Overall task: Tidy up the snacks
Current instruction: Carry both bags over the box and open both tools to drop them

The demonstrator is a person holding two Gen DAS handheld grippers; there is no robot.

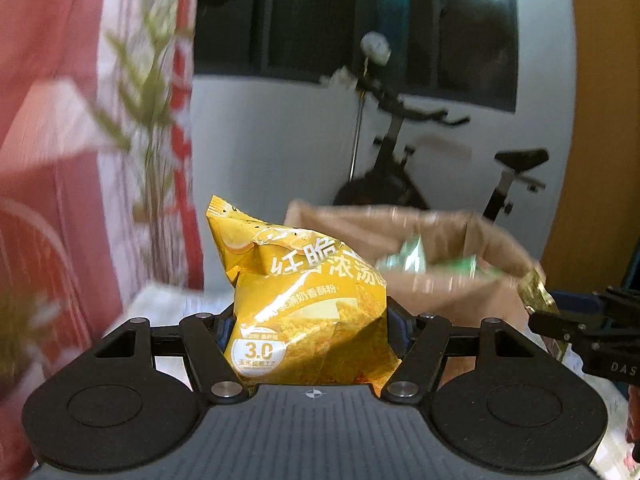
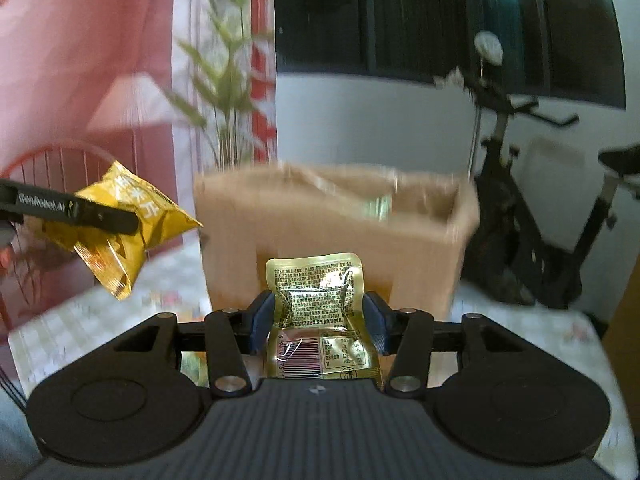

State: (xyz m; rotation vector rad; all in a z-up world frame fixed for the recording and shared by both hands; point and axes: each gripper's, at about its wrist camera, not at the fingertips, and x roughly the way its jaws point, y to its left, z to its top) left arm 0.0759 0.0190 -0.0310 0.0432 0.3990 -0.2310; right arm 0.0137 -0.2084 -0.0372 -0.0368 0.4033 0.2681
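Yellow bag: a puffy snack bag [image 1: 308,312] sits clamped between my left gripper's [image 1: 310,326] blue pads, which stand fairly wide on its bulging sides; it is lifted off the table.
Gold pouch: a flat foil pouch [image 2: 318,312] with a barcode is pinched in my right gripper [image 2: 318,318], jaws drawn in close on it, also held up in the air.
Cardboard box: an open brown box [image 2: 320,232] stands on the patterned tablecloth [image 2: 100,320] just ahead of both grippers; I see a green packet [image 1: 428,264] inside it.
Behind: an exercise bike [image 1: 400,168], a dark window [image 1: 360,20], a pink curtain [image 1: 48,80] and a leafy plant [image 2: 224,80].
Blur: I cannot read the box's other contents.
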